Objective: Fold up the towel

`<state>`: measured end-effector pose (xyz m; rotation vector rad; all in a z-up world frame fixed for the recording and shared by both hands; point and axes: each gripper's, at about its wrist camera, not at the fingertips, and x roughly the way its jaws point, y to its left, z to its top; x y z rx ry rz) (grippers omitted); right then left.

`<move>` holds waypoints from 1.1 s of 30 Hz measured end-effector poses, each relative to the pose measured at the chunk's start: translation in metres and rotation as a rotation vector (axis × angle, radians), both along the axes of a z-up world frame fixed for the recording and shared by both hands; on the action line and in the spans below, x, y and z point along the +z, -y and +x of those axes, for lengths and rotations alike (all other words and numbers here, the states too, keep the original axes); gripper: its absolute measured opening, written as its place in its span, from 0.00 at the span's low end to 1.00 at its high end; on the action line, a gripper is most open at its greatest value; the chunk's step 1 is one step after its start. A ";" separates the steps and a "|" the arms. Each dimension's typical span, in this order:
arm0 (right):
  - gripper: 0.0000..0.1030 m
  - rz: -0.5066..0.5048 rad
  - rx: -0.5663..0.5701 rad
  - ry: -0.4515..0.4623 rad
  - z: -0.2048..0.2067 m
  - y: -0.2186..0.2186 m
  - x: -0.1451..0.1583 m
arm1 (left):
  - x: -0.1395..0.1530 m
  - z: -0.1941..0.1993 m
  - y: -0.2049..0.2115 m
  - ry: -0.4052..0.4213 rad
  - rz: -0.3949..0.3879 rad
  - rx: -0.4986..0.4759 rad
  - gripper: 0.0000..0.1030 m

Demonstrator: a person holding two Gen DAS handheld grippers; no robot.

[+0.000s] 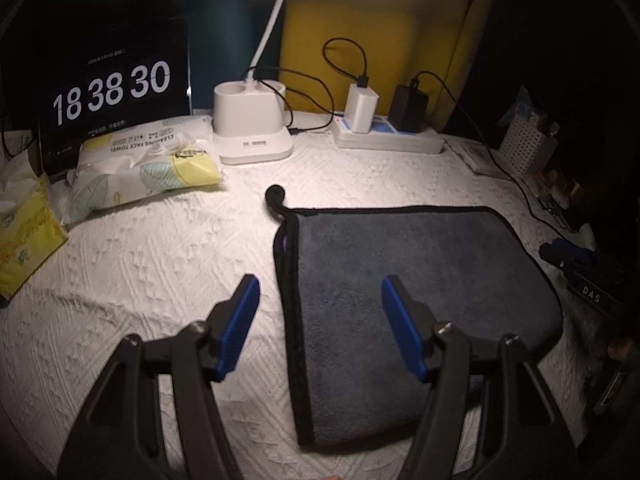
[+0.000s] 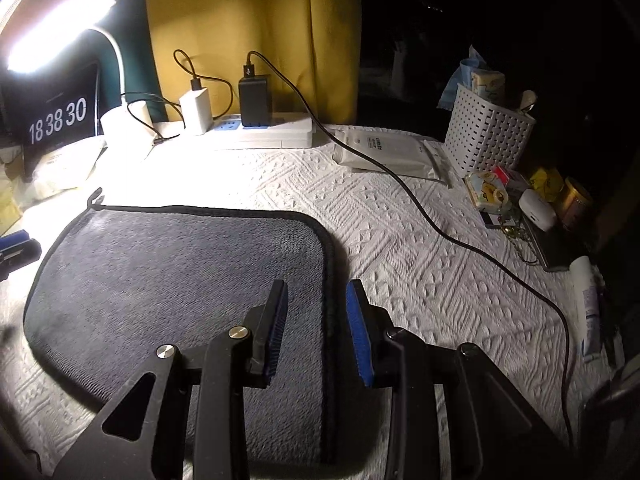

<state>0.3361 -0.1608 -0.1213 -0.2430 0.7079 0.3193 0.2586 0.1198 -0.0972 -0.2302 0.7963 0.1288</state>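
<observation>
A dark grey towel [image 1: 420,292] with black trim lies folded flat on the white textured cloth; it also shows in the right wrist view [image 2: 172,280]. A black hanging loop [image 1: 275,194] sticks out at its far left corner. My left gripper [image 1: 318,292] is open and empty, its jaws straddling the towel's left edge from above. My right gripper [image 2: 318,300] is open and empty, its jaws straddling the towel's right trimmed edge. The right gripper's tip shows at the right of the left wrist view [image 1: 568,254].
At the back stand a clock screen [image 1: 112,88], a white lamp base [image 1: 252,128] and a power strip with chargers [image 1: 388,136]. Wipes packs [image 1: 144,164] lie left. A black cable [image 2: 460,240], a white basket [image 2: 488,136] and small items lie right.
</observation>
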 end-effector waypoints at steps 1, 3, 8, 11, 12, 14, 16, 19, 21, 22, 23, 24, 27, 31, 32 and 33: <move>0.31 -0.001 0.002 0.001 -0.003 0.000 0.001 | 0.001 -0.002 0.001 0.003 -0.001 -0.001 0.63; 0.31 0.000 0.004 0.005 -0.008 0.000 0.003 | 0.003 -0.008 0.002 0.008 -0.002 -0.002 0.63; 0.31 0.006 0.010 0.014 -0.020 0.002 0.008 | 0.007 -0.020 0.004 0.024 -0.006 0.002 0.63; 0.31 0.008 0.014 0.016 -0.026 0.002 0.009 | 0.007 -0.026 0.006 0.026 -0.008 0.001 0.63; 0.31 0.008 0.015 0.017 -0.028 0.002 0.010 | 0.007 -0.028 0.007 0.026 -0.009 0.000 0.63; 0.31 0.011 0.017 0.018 -0.033 0.003 0.011 | 0.007 -0.032 0.009 0.028 -0.011 -0.003 0.63; 0.31 0.012 0.019 0.020 -0.037 0.003 0.012 | 0.007 -0.034 0.010 0.029 -0.011 -0.006 0.63; 0.31 0.016 0.020 0.023 -0.043 0.005 0.013 | 0.008 -0.039 0.013 0.032 -0.014 -0.008 0.63; 0.31 0.018 0.021 0.024 -0.047 0.006 0.014 | 0.009 -0.043 0.015 0.035 -0.016 -0.011 0.63; 0.31 0.018 0.021 0.025 -0.049 0.006 0.014 | 0.009 -0.044 0.016 0.036 -0.016 -0.014 0.63; 0.31 0.019 0.022 0.025 -0.051 0.006 0.014 | 0.010 -0.046 0.017 0.036 -0.019 -0.017 0.63; 0.31 0.018 0.023 0.026 -0.054 0.007 0.014 | 0.010 -0.048 0.018 0.036 -0.021 -0.020 0.63; 0.31 0.019 0.026 0.029 -0.061 0.007 0.014 | 0.012 -0.054 0.023 0.043 -0.024 -0.025 0.63; 0.31 0.021 0.030 0.032 -0.070 0.010 0.016 | 0.014 -0.064 0.028 0.053 -0.019 -0.029 0.63; 0.31 0.021 0.030 0.033 -0.072 0.011 0.016 | 0.015 -0.066 0.030 0.056 -0.016 -0.029 0.63; 0.31 0.023 0.031 0.035 -0.075 0.012 0.017 | 0.016 -0.069 0.032 0.060 -0.011 -0.029 0.63</move>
